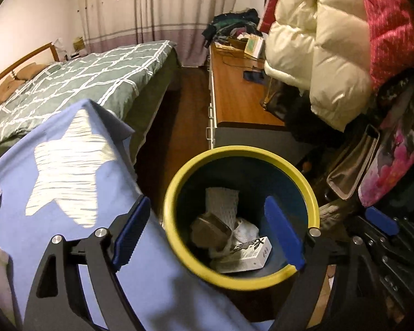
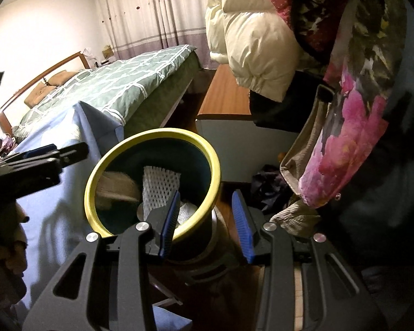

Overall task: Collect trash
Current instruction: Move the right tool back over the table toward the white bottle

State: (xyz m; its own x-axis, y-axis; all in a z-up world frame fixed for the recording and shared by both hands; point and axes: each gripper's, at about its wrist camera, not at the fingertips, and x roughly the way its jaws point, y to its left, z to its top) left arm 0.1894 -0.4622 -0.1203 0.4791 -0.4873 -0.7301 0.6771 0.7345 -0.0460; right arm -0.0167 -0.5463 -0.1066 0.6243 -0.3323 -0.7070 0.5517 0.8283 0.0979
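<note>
- Trash (image 1: 234,237) lies in the yellow-rimmed bin (image 1: 176,187), directly under the left hand-held gripper (image 1: 207,237), whose fingers are spread wide and hold nothing.
- Right hand-held gripper (image 2: 207,220) is also spread, straddling the bin's near rim.
- White box (image 1: 251,253) lies flat, long axis running lower left to upper right; white foam netting (image 1: 223,201) stands upright.
- Bin stands between the blue-clothed desk (image 1: 55,193) and hanging coats (image 1: 317,55).

The left gripper (image 1: 209,234) hangs over the yellow-rimmed bin (image 1: 176,190) with its blue pads spread wide and nothing between them. Inside lie a white box (image 1: 251,253), foam netting (image 1: 220,201) and crumpled paper (image 1: 245,230). A blue star-printed cloth (image 1: 69,165) lies just left of the bin.
</note>
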